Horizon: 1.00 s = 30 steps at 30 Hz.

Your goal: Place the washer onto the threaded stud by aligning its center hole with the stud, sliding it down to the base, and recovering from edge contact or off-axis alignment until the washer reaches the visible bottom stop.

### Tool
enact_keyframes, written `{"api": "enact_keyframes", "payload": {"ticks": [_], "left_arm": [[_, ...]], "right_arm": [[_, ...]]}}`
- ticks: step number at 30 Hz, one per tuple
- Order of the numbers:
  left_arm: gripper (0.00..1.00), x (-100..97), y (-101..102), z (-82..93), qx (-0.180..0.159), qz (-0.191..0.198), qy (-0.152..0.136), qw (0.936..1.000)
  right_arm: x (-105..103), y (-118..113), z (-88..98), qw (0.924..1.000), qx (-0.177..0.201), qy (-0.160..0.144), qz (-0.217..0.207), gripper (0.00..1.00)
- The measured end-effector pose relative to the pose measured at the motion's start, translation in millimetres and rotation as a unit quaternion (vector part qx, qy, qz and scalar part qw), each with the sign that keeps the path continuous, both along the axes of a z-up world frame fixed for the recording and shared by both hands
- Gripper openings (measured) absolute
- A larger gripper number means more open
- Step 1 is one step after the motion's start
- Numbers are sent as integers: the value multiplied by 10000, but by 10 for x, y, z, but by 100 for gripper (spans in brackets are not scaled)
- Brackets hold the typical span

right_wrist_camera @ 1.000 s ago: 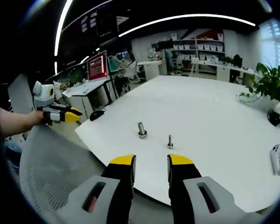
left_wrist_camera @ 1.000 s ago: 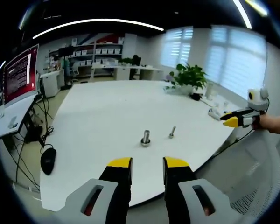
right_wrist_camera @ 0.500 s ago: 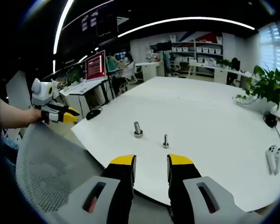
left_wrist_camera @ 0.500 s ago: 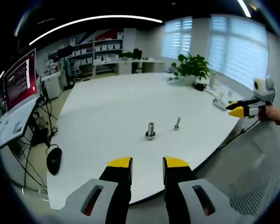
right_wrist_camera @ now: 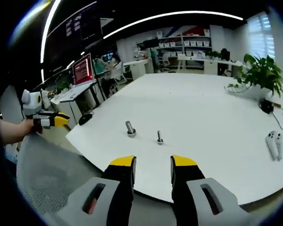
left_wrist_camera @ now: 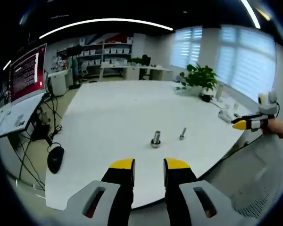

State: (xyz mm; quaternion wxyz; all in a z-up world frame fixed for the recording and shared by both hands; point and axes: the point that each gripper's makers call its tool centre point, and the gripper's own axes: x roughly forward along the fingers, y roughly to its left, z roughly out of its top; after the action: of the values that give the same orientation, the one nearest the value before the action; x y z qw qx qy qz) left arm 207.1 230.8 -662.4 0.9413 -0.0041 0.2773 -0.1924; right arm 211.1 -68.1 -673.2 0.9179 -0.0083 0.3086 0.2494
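We see an office with a wide white tabletop (left_wrist_camera: pixel 108 108). No writing is readable. Two bolts stand upright, well apart from both claws: a thick stud (left_wrist_camera: pixel 155 139) with a ring at its base and a thin bolt (left_wrist_camera: pixel 182 133) beside it. A mouse (left_wrist_camera: pixel 55 158) lies nearby. Left claw (left_wrist_camera: pixel 148 165) and right claw (right_wrist_camera: pixel 153 162) hang slightly parted, empty.
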Motion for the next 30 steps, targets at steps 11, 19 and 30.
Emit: {"api": "enact_keyframes", "payload": {"ticks": [11,19,30], "left_arm": [[22,-44,48,-109,-24,172,251,9995],[22,-106,-20,-146,144,-25,272,9995],[20,-88,20,-101,121,88,130,9998]], "right_arm": [[-20,-155,-83,9987,-461,-6,-198,31],[-35,-236,-114,9981,-443,72,-418,31],[-24,-318,-99,9970,-418,36,-649,30]]}}
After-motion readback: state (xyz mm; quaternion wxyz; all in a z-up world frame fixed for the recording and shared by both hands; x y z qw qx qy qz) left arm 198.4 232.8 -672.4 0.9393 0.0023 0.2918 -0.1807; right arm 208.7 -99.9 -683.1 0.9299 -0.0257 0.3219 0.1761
